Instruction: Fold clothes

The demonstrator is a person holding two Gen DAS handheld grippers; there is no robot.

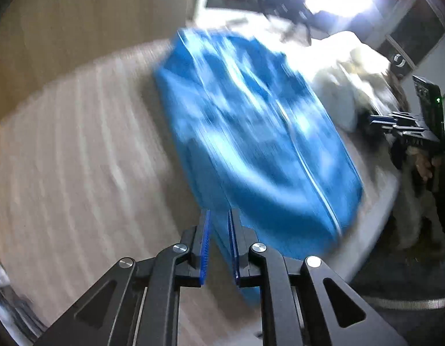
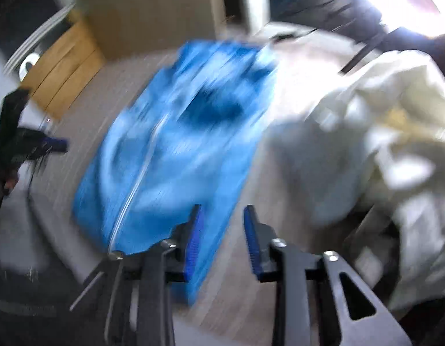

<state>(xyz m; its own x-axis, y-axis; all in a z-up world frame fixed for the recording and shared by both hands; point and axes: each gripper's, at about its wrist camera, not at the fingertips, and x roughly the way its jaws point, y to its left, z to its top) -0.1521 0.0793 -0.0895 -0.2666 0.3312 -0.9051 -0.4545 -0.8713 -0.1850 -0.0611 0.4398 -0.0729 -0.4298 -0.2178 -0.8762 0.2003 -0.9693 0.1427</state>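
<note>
A bed (image 1: 78, 158) with a pale, ribbed cover fills most of both wrist views, which are smeared by motion blur. Behind it stands a light wooden panel (image 1: 78, 28), and strong glare comes in at the far side.

A blue zip-up garment (image 1: 251, 144) lies spread near the middle of the bed, its pale zip line (image 1: 303, 158) running down its length. Just beside it, on the side of the right claw, is a heap of white and cream clothes (image 1: 343, 92), touching or almost touching the blue cloth.

The left claw (image 1: 219, 216) points steeply down over the near corner of the blue garment, its jaws narrow with a slim gap; blue cloth shows through that gap. In the right wrist view this claw (image 2: 59, 144) stands off the garment's edge with nothing hanging from it, so it looks empty, though the blur leaves some doubt.

The right claw (image 2: 222, 210) hangs over the garment's other near corner, jaws narrow but plainly parted. The cloth's edge shows behind one blue pad (image 2: 195, 239), not pinched.
</note>
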